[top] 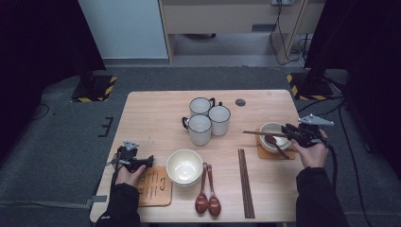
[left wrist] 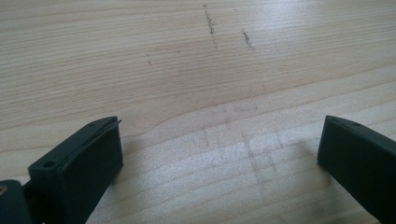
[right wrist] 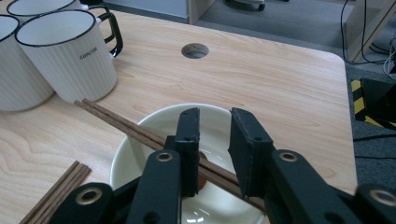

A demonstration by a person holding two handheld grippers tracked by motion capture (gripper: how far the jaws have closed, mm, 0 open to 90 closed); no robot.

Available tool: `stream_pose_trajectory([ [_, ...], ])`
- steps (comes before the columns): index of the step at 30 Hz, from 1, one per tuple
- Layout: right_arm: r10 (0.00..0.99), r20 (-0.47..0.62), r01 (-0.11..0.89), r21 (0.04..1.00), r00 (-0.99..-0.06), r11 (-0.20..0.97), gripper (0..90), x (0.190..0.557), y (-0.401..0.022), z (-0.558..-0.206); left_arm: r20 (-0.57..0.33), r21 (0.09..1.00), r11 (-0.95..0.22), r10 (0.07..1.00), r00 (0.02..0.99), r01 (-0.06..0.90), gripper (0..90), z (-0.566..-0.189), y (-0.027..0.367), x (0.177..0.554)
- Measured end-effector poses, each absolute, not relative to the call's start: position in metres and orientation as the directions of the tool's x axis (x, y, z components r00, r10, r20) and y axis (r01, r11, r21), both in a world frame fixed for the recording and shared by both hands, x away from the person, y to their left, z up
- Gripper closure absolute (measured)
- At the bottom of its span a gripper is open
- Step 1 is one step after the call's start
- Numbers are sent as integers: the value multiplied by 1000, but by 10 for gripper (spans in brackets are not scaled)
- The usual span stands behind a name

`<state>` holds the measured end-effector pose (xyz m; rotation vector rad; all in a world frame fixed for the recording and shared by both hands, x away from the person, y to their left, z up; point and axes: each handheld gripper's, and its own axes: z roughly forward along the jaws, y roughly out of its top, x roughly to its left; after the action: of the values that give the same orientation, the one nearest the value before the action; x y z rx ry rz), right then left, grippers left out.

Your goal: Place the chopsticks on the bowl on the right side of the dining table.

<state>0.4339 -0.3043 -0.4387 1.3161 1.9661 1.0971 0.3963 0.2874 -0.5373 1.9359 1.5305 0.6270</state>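
Note:
My right gripper (top: 286, 130) hovers over a white bowl (top: 265, 128) that sits on an orange coaster (top: 263, 154) at the table's right. A pair of brown chopsticks (top: 259, 134) lies across the bowl's rim, pointing left, and a brown spoon (top: 274, 143) rests in the bowl. In the right gripper view the chopsticks (right wrist: 119, 122) run slantwise through the gap of my right gripper (right wrist: 215, 115), whose jaws stand a little apart without pressing on them, above the bowl (right wrist: 154, 117). My left gripper (top: 150, 161) rests low at the table's front left, open (left wrist: 219, 135) over bare wood.
Three white mugs (top: 208, 119) stand at the table's middle back. Stacked white bowls (top: 184, 166), two brown spoons (top: 208, 201) and more chopsticks (top: 245, 183) lie near the front. A wooden coaster (top: 155, 188) lies by my left hand. A cable hole (top: 240, 102) is at the back.

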Motion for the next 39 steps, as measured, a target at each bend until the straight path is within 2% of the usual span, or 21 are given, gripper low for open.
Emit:
stream_pose_trajectory([
  [18,913,17,510,834,-408,213,694,457,-287,-447,4,697,-167,973,229,698,0,-537,287,396],
  [39,902,-3,550,792,-431,265,688,463,-278,-464,4,697,-168,973,229,698,0,-537,287,396],
])
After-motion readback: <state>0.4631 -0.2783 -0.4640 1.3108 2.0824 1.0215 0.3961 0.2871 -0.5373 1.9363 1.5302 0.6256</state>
